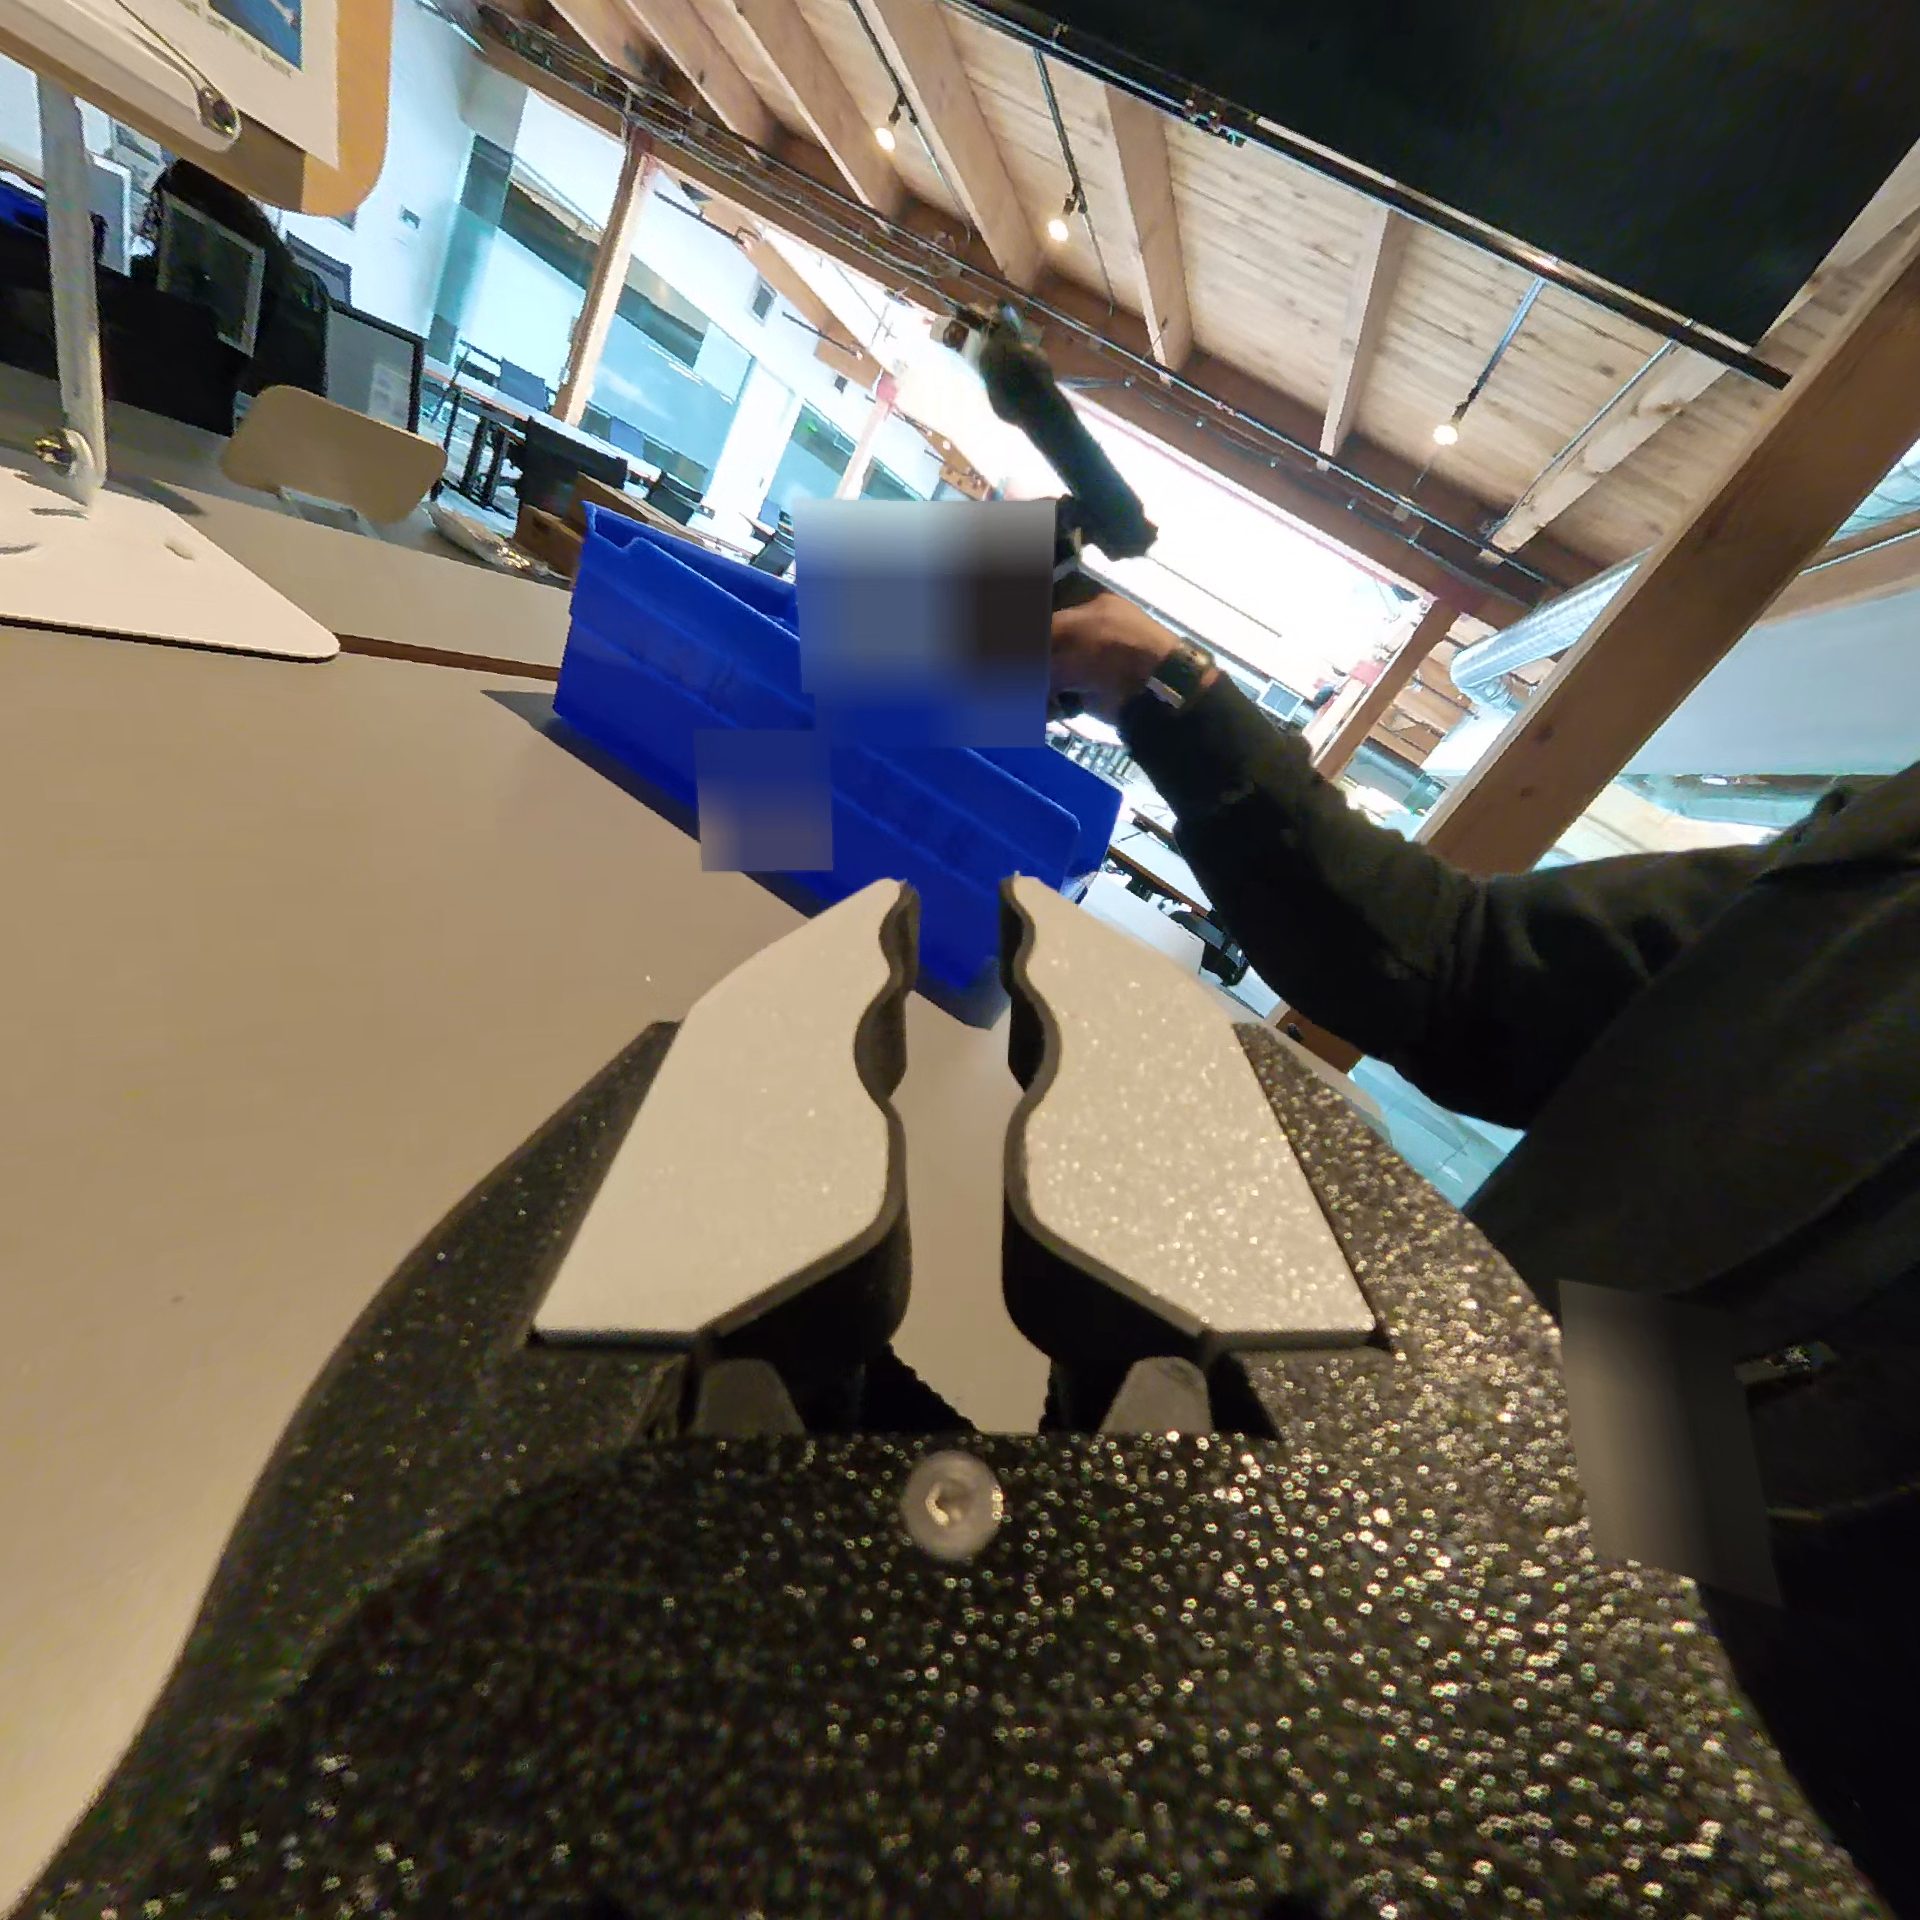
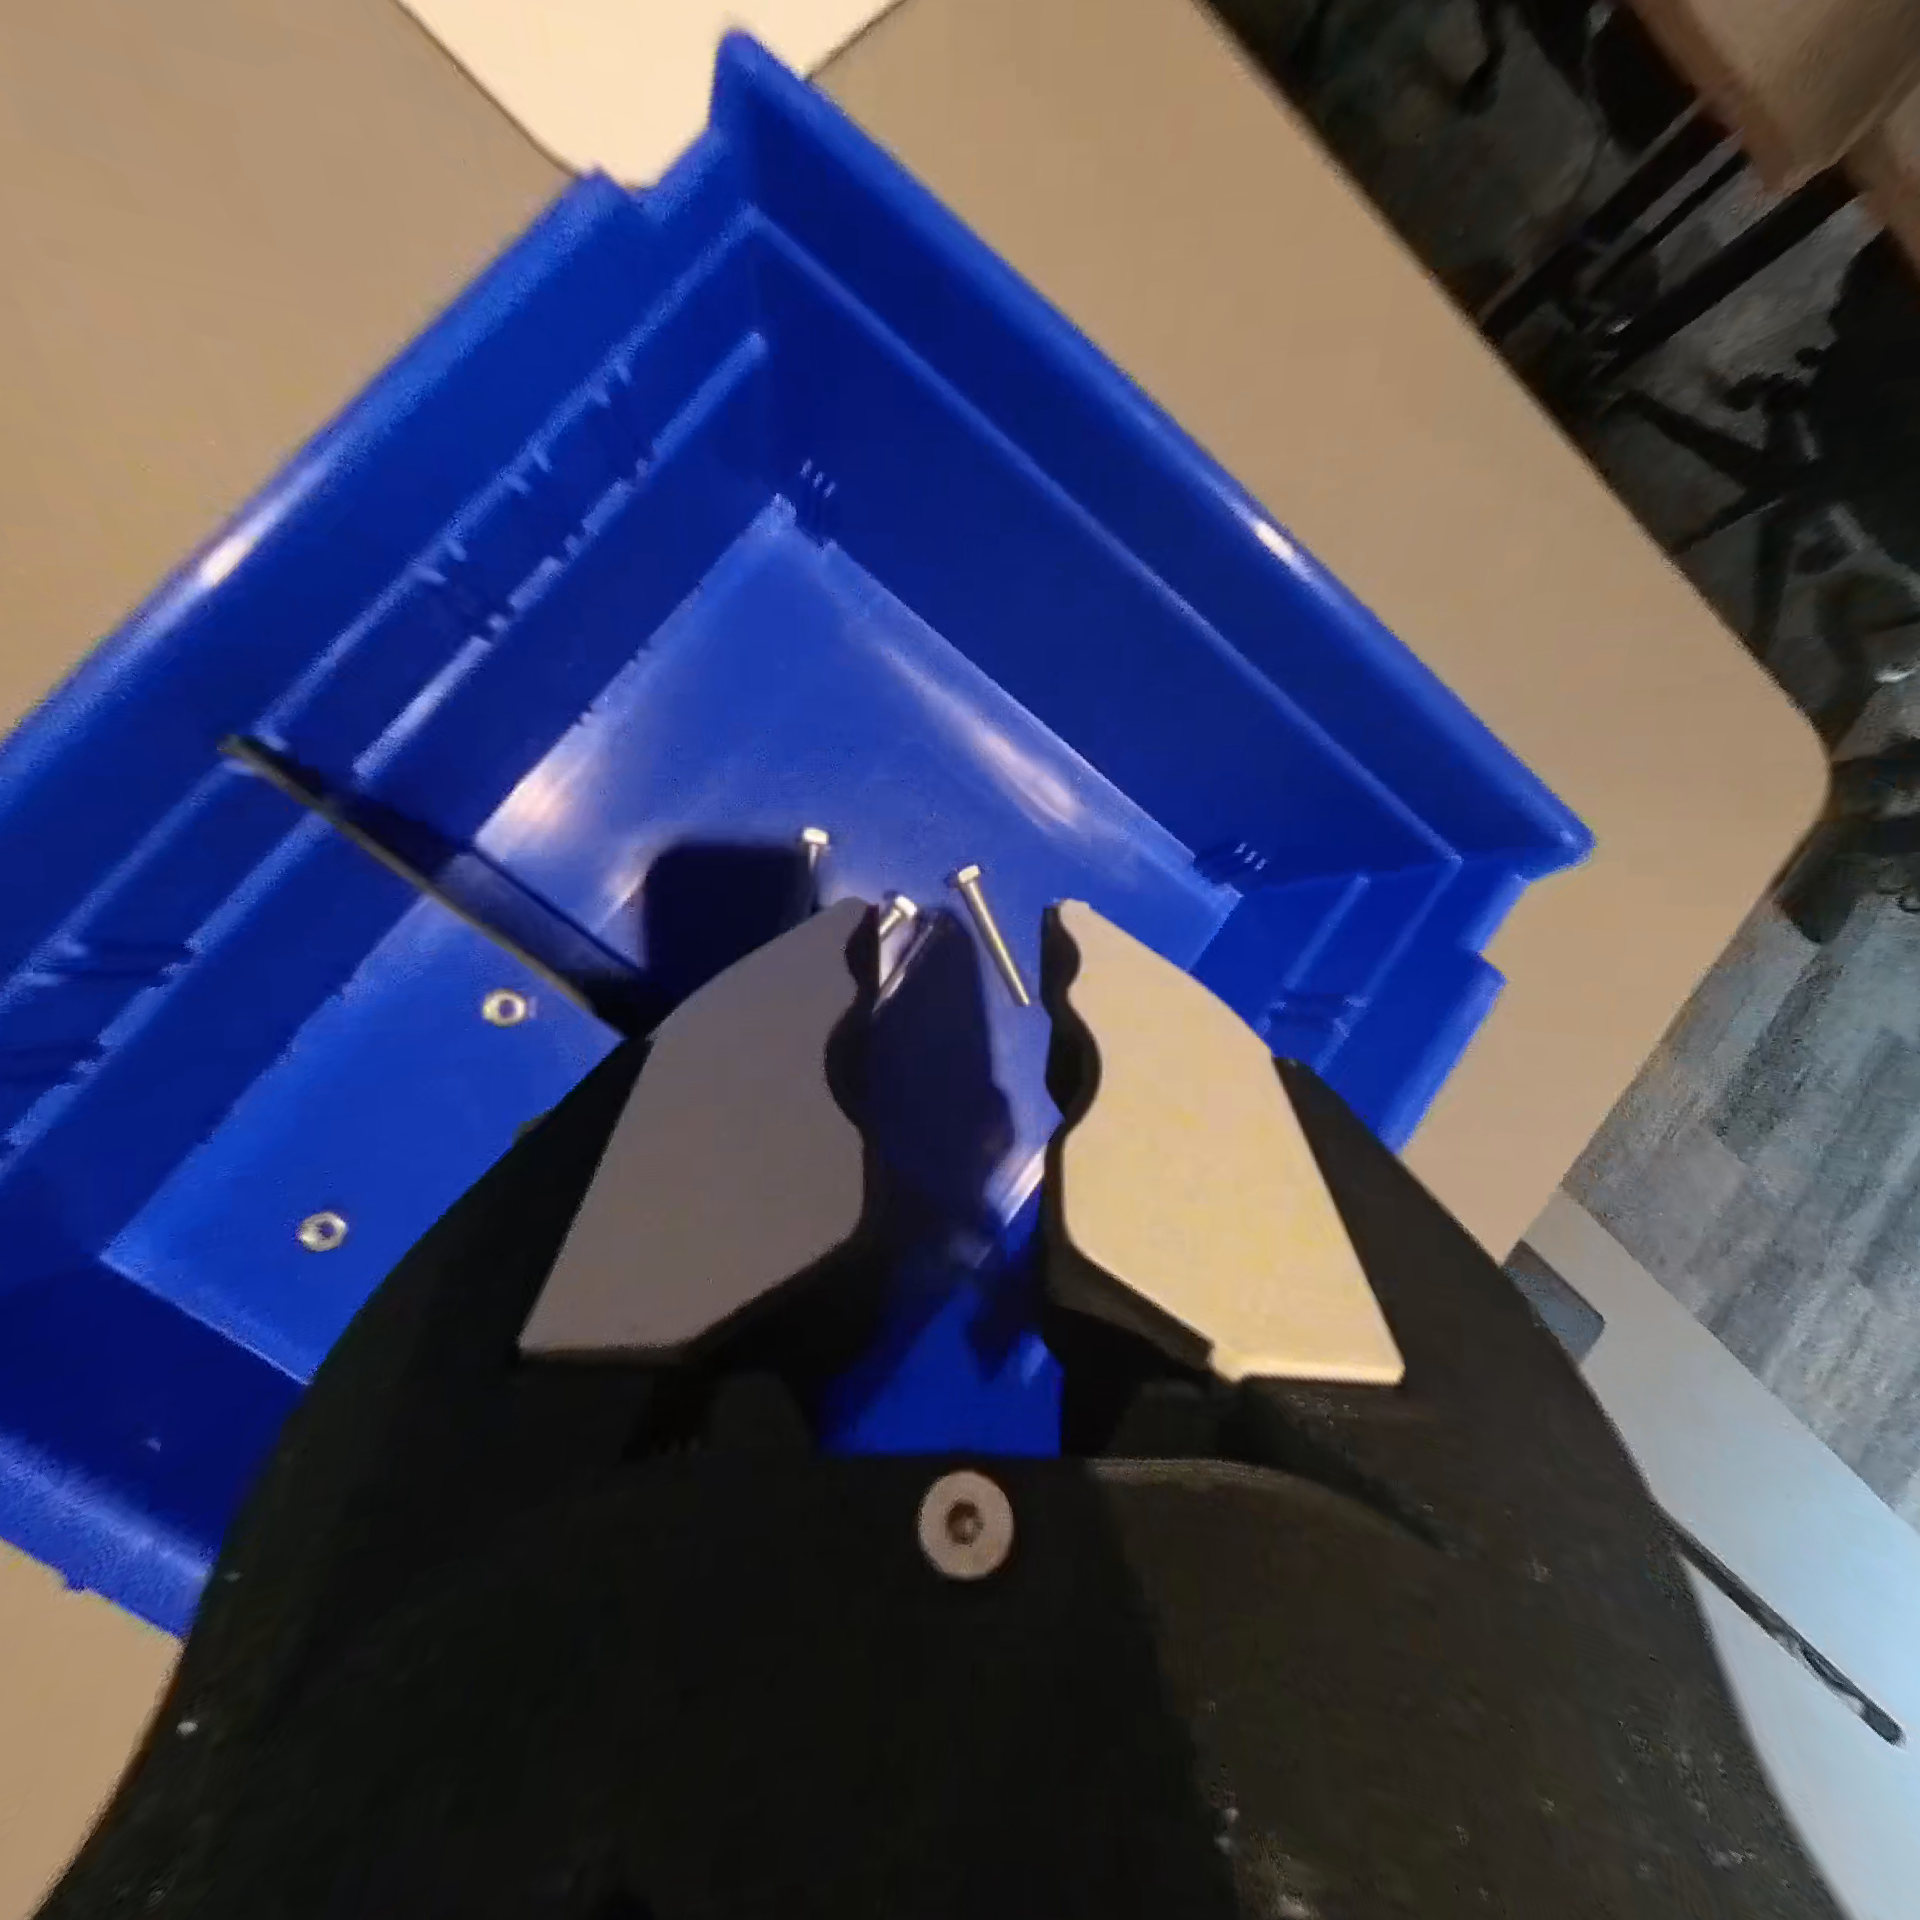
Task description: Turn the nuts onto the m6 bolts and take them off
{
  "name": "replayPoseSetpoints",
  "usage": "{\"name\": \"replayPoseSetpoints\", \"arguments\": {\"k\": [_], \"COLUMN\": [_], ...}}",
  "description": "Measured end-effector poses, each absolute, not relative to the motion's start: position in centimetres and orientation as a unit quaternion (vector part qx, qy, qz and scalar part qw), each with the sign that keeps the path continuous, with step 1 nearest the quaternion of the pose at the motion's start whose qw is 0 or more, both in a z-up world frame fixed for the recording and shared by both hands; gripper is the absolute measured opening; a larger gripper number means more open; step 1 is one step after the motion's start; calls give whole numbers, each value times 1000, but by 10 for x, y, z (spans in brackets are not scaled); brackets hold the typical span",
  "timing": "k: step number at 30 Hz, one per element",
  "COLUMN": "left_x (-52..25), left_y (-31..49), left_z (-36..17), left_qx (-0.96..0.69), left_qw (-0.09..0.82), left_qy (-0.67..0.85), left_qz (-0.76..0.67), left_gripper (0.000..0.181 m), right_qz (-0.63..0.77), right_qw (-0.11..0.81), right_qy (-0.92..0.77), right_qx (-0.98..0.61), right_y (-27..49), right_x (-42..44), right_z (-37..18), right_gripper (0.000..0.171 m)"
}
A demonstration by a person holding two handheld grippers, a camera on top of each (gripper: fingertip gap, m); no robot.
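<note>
Right claw (image 2: 951, 914), jaws parted and empty, hovers mid-frame over thin, stiff, slippery steel bolts (image 2: 992, 935) in a blue plastic bin (image 2: 1039, 436); pinch mid-shank. Left claw (image 1: 958, 894) narrowly parted, empty.

Black speckled tool (image 1: 958, 899), grey fingers (image 1: 769, 1132), dark sleeve (image 1: 1382, 914)

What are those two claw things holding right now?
Nothing. The right gripper hangs open over the bolts in the blue bin; the left gripper is open and empty.
</note>
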State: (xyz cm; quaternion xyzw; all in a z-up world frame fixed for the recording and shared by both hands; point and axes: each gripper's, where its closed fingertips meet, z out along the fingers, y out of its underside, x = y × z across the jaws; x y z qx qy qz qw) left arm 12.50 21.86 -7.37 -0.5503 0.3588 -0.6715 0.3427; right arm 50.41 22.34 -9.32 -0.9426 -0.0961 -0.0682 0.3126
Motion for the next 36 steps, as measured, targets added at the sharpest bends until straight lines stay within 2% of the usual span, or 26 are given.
{"name": "replayPoseSetpoints", "arguments": {"k": [4, 11, 13, 16, 18, 22, 25, 30, 33, 34, 36], "left_x": [117, 81, 54, -11, -55, -134, -191, -213, -206, -205, -201], "left_y": [221, 241, 261, 297, 313, 341, 360, 401, 421, 425, 427], "left_z": [-71, -73, -74, -71, -69, -72, -69, -95, -121, -125, -129], "left_qx": [-555, -598, -619, -632, -625, -658, -663, -735, -787, -796, -802], "left_qw": [373, 491, 559, 679, 724, 727, 738, 662, 589, 576, 562], "left_qy": [343, 317, 298, 268, 257, 181, 129, 145, 180, 183, 197], "left_qz": [-660, -548, -465, -259, -139, -67, -11, -12, -22, -29, -51], "left_gripper": [14, 18, 24, 35, 37, 48, 49, 48, 43, 36, 7], "right_qz": [-65, 47, 41, 14, 29, 63, 59, 46, 40, 37, 30], "right_qw": [416, 608, 634, 656, 664, 662, 666, 659, 649, 645, 639], "right_qy": [-73, -74, -74, -89, -108, -122, -105, -84, -87, -88, -96], "right_qx": [-904, -789, -769, -750, -740, -737, -736, -746, -755, -758, -763], "right_y": [197, 123, 107, 92, 86, 82, 84, 90, 92, 93, 94], "right_x": [474, 344, 316, 283, 259, 225, 222, 227, 226, 226, 224], "right_z": [-64, -42, -48, -62, -71, -90, -93, -96, -99, -101, -103], "right_gripper": [35, 40, 40, 38, 34, 33, 32, 31, 31, 31, 31]}}
